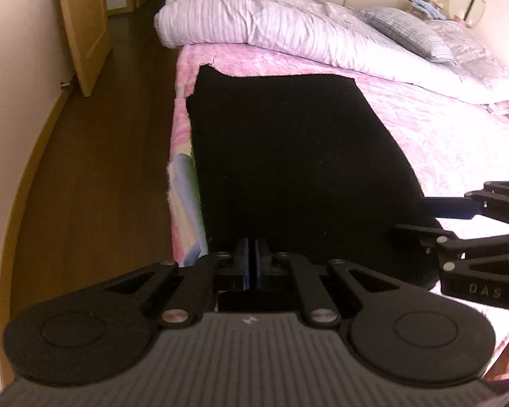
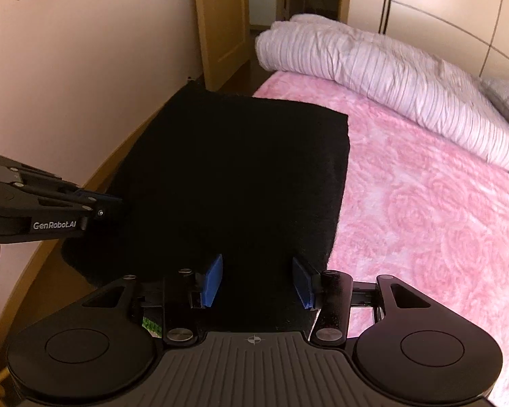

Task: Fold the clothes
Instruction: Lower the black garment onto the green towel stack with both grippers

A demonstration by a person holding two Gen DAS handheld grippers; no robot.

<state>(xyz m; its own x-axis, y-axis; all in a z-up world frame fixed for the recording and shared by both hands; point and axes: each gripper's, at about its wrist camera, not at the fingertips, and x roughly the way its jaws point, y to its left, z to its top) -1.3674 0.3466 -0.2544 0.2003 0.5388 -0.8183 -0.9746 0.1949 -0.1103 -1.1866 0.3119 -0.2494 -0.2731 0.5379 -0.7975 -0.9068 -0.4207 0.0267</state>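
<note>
Garment [image 1: 288,156]: in the left wrist view it is seen as a black, folded rectangle laid along the near edge of the bed [image 1: 441,129], its left side at or slightly over the bed's side above the floor [image 1: 95,169]. The left tongs [image 1: 253,257] are drawn narrow, the blue pads almost meeting at the near hem; whether cloth is pinched between them cannot be told, since black fabric and dark gap merge. The right tongs [image 1: 434,215] are seen at the garment's right near corner. A rolled quilt [image 1: 288,30] lies well apart at the far side of the bed

In the right wrist view the garment [image 2: 237,169] is seen running away from the camera, with its left part over the bed [image 2: 424,203] edge. The right tongs [image 2: 258,279] are spread wide, a pad on either side of the near hem, nothing gripped. The left tongs [image 2: 115,203] are seen side-on at the left edge

The risks are judged as follows. If only one side is gripped when the hem is lifted, the fold would be skewed and the layers dragged apart. With part of the cloth overhanging, a pull toward the left could send it sliding to the floor. Should only the top layer be caught, the stack beneath would be opened rather than folded
</note>
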